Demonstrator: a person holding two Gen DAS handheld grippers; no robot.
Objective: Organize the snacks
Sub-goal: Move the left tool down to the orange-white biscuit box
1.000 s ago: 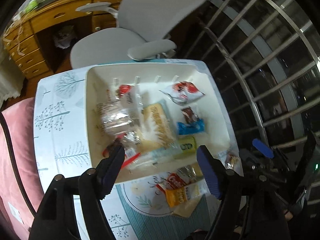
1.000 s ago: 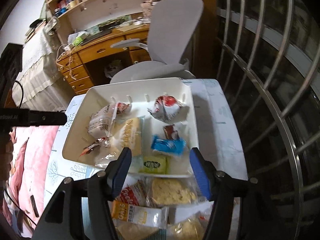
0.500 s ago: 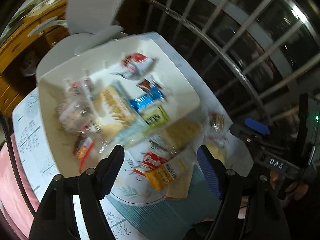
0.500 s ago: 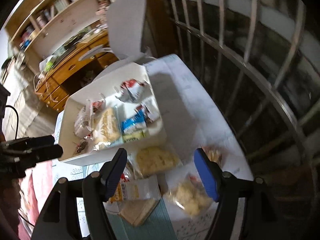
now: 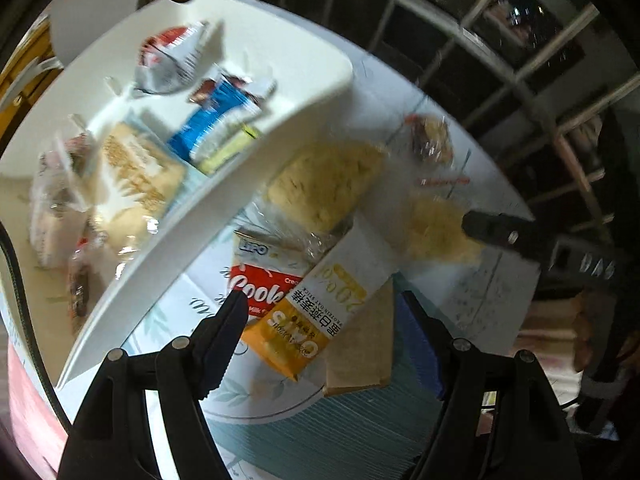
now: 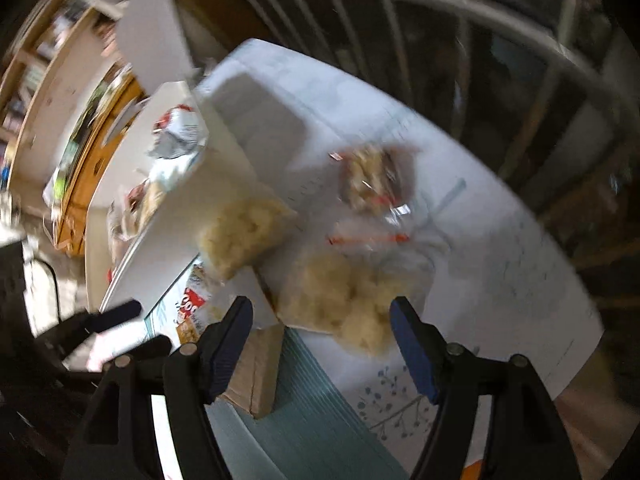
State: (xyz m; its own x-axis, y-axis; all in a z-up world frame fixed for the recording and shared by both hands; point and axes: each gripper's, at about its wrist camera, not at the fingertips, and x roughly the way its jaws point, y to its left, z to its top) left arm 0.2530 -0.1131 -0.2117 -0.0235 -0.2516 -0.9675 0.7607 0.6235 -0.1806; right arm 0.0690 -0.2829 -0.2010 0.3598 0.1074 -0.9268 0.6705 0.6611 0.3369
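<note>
A white tray [image 5: 224, 200] holds several wrapped snacks. In front of it on the table lie a yellow oat-stick pack [image 5: 316, 320], a red cookie pack [image 5: 260, 284], a brown packet [image 5: 360, 356] and clear bags of pale yellow snacks [image 5: 324, 184]. My left gripper [image 5: 324, 332] is open, just above the oat-stick pack. My right gripper [image 6: 320, 332] is open, low over a bag of yellow snacks [image 6: 344, 300]. A smaller clear bag [image 6: 376, 180] lies beyond it. The right gripper also shows in the left wrist view [image 5: 500, 232].
The table [image 6: 500, 240] has a pale printed cloth and a teal mat [image 6: 304, 412] near me. A metal railing [image 6: 440, 8] runs along the far right side. A grey chair [image 6: 152, 36] and a wooden desk [image 6: 92, 152] stand behind the tray.
Both grippers have swung right and dropped lower, from over the tray toward the loose snacks in front of it. Both stay open.
</note>
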